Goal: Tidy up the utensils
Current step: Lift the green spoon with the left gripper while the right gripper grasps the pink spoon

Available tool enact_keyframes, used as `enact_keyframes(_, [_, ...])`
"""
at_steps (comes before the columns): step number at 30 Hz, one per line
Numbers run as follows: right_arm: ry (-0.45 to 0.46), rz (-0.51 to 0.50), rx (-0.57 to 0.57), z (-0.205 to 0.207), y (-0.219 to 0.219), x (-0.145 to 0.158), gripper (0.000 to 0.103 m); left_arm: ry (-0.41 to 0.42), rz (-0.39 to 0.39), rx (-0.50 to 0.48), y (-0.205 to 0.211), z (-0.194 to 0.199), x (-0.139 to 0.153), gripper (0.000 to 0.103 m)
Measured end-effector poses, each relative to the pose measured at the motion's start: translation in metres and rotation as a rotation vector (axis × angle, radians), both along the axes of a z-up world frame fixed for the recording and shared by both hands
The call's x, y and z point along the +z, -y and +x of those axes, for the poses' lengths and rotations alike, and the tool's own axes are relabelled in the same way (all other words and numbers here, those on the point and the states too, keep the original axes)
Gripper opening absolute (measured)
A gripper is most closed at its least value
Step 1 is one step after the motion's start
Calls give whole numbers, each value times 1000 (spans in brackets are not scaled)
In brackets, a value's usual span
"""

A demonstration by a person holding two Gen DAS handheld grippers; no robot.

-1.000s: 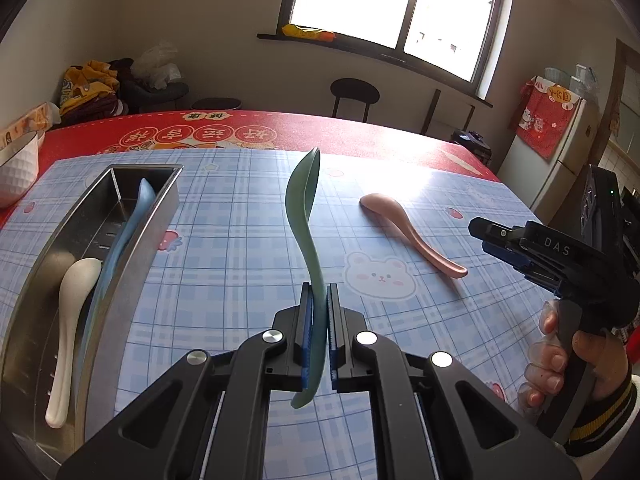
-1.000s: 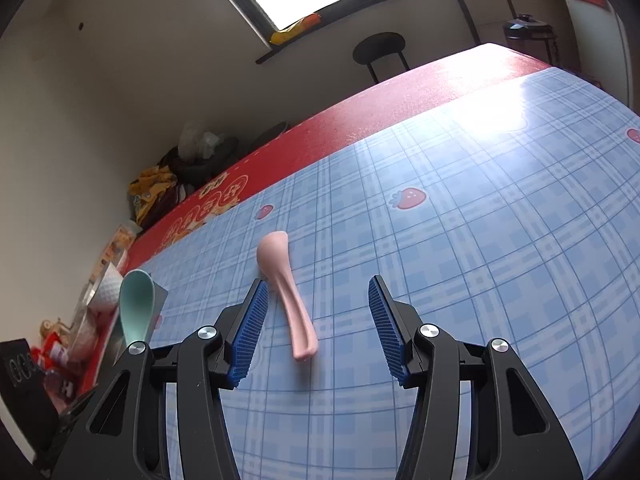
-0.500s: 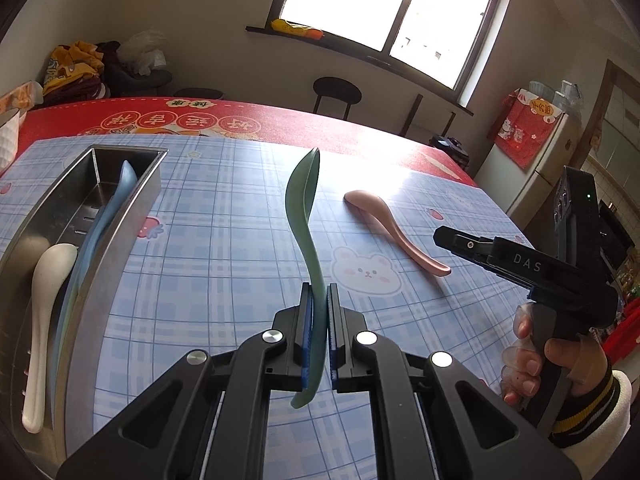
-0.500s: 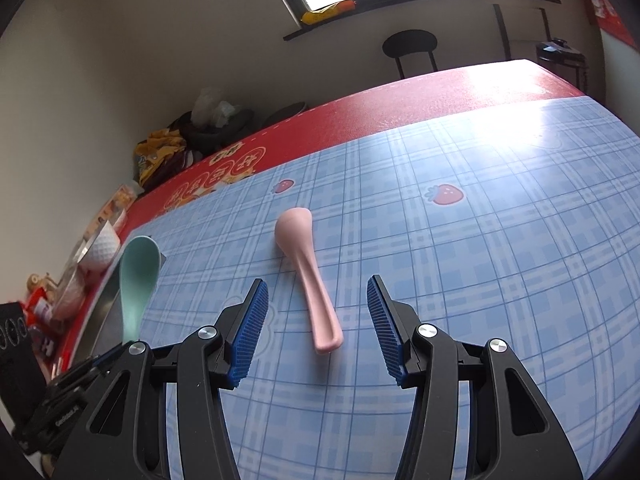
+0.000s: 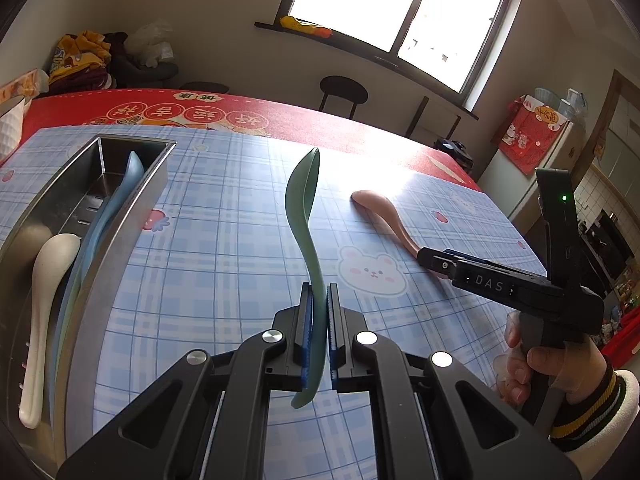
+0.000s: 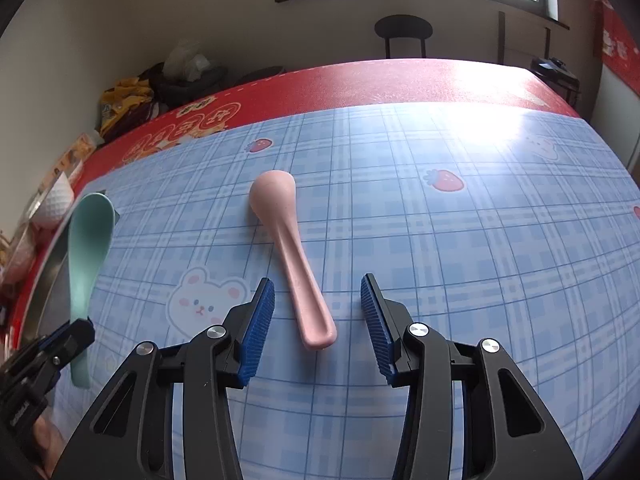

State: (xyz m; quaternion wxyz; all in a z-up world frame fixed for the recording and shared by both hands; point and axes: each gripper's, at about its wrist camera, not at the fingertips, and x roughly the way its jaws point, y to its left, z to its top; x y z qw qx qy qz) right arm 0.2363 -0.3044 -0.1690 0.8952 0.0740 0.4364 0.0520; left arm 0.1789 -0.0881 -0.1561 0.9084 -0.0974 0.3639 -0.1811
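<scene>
The left tongs (image 5: 319,330) clench the green spoon (image 5: 303,216) by its handle, above the counter (image 5: 224,240). The right tongs (image 6: 318,320) gape wide around the pink spoon (image 6: 294,256), which lies flat.

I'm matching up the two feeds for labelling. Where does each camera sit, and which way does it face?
Left wrist: on the left gripper, facing along the table past its green spoon; the right gripper shows.
Right wrist: on the right gripper, looking down at the pink spoon.
Shared: both spoons, the metal tray.

Two spoons (image 5: 60,272) lie in the tray (image 5: 120,240), left of a third spoon (image 5: 384,220).
</scene>
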Motion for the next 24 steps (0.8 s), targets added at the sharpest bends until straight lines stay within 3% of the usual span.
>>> enact_keyframes(3, [-11, -89, 10, 2, -11, 0, 40, -6, -8, 3, -1, 1, -1, 7])
enact_keyframes(6, [-3, -137, 46, 0, -22, 1, 25, -7, -15, 4, -2, 0, -1, 7])
enact_keyframes(9, [-8, -162, 62, -2, -28, 3, 17, 3, -27, 11, -5, -1, 0, 7])
enact_keyframes(24, [-60, -231, 115, -12, -40, 7, 17, -13, -35, 9, -9, 1, -1, 7])
